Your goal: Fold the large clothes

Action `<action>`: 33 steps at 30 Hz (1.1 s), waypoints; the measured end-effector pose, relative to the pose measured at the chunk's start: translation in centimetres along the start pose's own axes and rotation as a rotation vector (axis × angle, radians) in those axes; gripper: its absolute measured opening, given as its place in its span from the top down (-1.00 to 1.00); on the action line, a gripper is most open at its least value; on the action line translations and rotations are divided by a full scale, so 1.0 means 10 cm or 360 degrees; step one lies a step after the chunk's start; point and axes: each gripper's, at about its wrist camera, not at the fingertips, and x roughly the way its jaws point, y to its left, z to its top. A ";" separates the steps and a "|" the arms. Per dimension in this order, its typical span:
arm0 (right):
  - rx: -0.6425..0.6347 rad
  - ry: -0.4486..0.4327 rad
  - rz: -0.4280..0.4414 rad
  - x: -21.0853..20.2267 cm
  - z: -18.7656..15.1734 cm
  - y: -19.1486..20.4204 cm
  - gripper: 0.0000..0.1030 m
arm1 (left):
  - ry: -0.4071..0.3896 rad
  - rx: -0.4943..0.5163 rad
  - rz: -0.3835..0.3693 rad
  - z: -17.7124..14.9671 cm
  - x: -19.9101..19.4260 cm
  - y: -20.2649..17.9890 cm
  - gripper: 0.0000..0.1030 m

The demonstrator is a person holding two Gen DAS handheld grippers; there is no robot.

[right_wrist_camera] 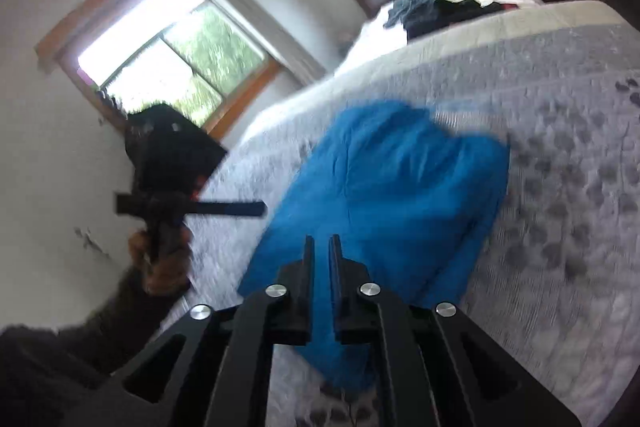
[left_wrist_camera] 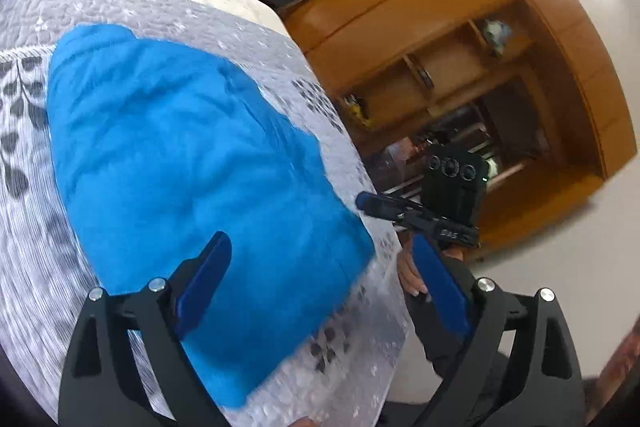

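Big bed w/ grey leaf cover. Blue top folded flat on bed, near edge. Dark clothes pile at far end. Left gripper above top, fingers wide apart, empty. Right gripper nearly together, nothing between.

Almost nothing here can be read. The one marking that shows sits on the right gripper as seen in the left wrist view: small pale characters on the black bar beneath its camera housing. They lie upside down and look like "590" or "065", though the blur makes that reading unsure. The shelves along the wooden wall hold small colourful items, but any printing on them is too small to make out. In the right wrist view, motion blur leaves no lettering legible anywhere.
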 end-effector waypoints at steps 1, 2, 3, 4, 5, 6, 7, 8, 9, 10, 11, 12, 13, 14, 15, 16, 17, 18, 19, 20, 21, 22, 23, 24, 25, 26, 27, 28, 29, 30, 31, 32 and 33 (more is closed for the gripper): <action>-0.0013 0.0068 -0.0068 0.05 -0.08 -0.03 0.94 | 0.0013 -0.0014 0.0035 -0.05 0.02 0.03 -0.77; -0.0016 0.0117 -0.0133 0.14 -0.12 -0.09 1.00 | 0.0015 -0.0033 0.0053 -0.13 0.00 0.04 -0.77; 0.0009 0.0138 -0.0143 0.14 -0.15 -0.17 1.00 | 0.0003 -0.0048 0.0026 -0.20 -0.03 0.05 -0.78; 0.0042 0.0144 -0.0113 0.09 -0.14 -0.21 1.00 | -0.0014 -0.0052 0.0026 -0.26 -0.09 0.04 -0.79; 0.0067 0.0118 -0.0073 -0.02 -0.11 -0.23 0.95 | -0.0037 -0.0045 0.0057 -0.32 -0.16 0.02 -0.84; 0.0089 0.0086 -0.0050 -0.12 -0.08 -0.26 0.72 | -0.0059 -0.0038 0.0083 -0.34 -0.17 0.03 -0.88; 0.0137 0.0042 -0.0037 -0.22 -0.02 -0.33 0.01 | -0.0083 -0.0042 0.0108 -0.40 -0.23 0.04 -0.89; 0.0211 0.0003 -0.0049 -0.29 0.05 -0.44 -0.42 | -0.0092 -0.0052 0.0116 -0.45 -0.28 0.09 -0.90; 0.0331 -0.0024 -0.0055 -0.32 0.14 -0.60 -0.94 | -0.0090 -0.0070 0.0118 -0.48 -0.29 0.14 -0.91; 0.0432 -0.0031 -0.0016 -0.34 0.20 -0.75 -0.91 | -0.0080 -0.0090 0.0128 -0.48 -0.26 0.19 -0.91; 0.0504 -0.0014 0.0041 -0.31 0.25 -0.88 -0.94 | -0.0074 -0.0111 0.0140 -0.51 -0.29 0.25 -0.91; 0.0610 0.0036 0.0130 -0.22 0.32 -1.03 -0.94 | -0.0068 -0.0143 0.0143 -0.52 -0.27 0.30 -0.91; 0.0660 0.0080 0.0176 -0.14 0.35 -1.12 -0.94 | -0.0059 -0.0168 0.0131 -0.56 -0.26 0.35 -0.91; 0.0689 0.0124 0.0204 -0.03 0.38 -1.20 -0.94 | -0.0050 -0.0197 0.0126 -0.58 -0.24 0.41 -0.91; 0.0713 0.0154 0.0216 0.05 0.40 -1.27 -0.94 | -0.0051 -0.0212 0.0138 -0.60 -0.23 0.45 -0.91; 0.0761 0.0197 0.0236 0.16 0.43 -1.38 -0.94 | -0.0050 -0.0241 0.0146 -0.64 -0.24 0.52 -0.91; 0.0794 0.0232 0.0258 0.25 0.45 -1.45 -0.94 | -0.0051 -0.0254 0.0145 -0.65 -0.24 0.56 -0.91; 0.0814 0.0259 0.0278 0.36 0.48 -1.52 -0.94 | -0.0054 -0.0282 0.0140 -0.67 -0.25 0.61 -0.91; 0.0817 0.0276 0.0289 0.44 0.51 -1.55 -0.94 | -0.0061 -0.0305 0.0138 -0.67 -0.26 0.65 -0.91; 0.0820 0.0284 0.0301 0.49 0.53 -1.56 -0.94 | -0.0069 -0.0322 0.0131 -0.64 -0.25 0.64 -0.91; 0.0815 0.0292 0.0339 0.55 0.56 -1.56 -0.94 | -0.0078 -0.0342 0.0113 -0.65 -0.26 0.68 -0.91; 0.0809 0.0295 0.0368 0.59 0.58 -1.56 -0.94 | -0.0085 -0.0371 0.0093 -0.63 -0.26 0.72 -0.91; 0.0799 0.0298 0.0381 0.62 0.61 -1.55 -0.94 | -0.0085 -0.0403 0.0075 -0.62 -0.25 0.78 -0.91; 0.0789 0.0311 0.0384 0.68 0.64 -1.54 -0.94 | -0.0081 -0.0437 0.0060 -0.62 -0.23 0.85 -0.91; 0.0776 0.0329 0.0381 0.73 0.66 -1.52 -0.94 | -0.0081 -0.0483 0.0042 -0.62 -0.22 0.94 -0.91; 0.0767 0.0340 0.0379 0.78 0.67 -1.48 -0.94 | -0.0086 -0.0545 0.0022 -0.63 -0.20 1.02 -0.91; 0.0760 0.0347 0.0381 0.80 0.68 -1.45 -0.94 | -0.0090 -0.0575 0.0003 -0.63 -0.18 1.06 -0.91; 0.0759 0.0349 0.0388 0.83 0.69 -1.43 -0.94 | -0.0095 -0.0595 -0.0019 -0.63 -0.16 1.09 -0.91; 0.0752 0.0354 0.0392 0.85 0.71 -1.42 -0.94 | -0.0096 -0.0609 -0.0045 -0.62 -0.13 1.11 -0.91; 0.0746 0.0358 0.0393 0.90 0.73 -1.41 -0.94 | -0.0092 -0.0611 -0.0064 -0.61 -0.12 1.11 -0.91; 0.0737 0.0362 0.0396 0.92 0.73 -1.39 -0.94 | -0.0079 -0.0610 -0.0102 -0.59 -0.06 1.10 -0.91; 0.0733 0.0364 0.0399 0.94 0.75 -1.39 -0.94 | -0.0071 -0.0607 -0.0111 -0.57 -0.01 1.08 -0.93; 0.0726 0.0367 0.0406 1.02 0.80 -1.38 -0.94 | -0.0061 -0.0602 -0.0093 -0.55 0.03 1.07 -0.93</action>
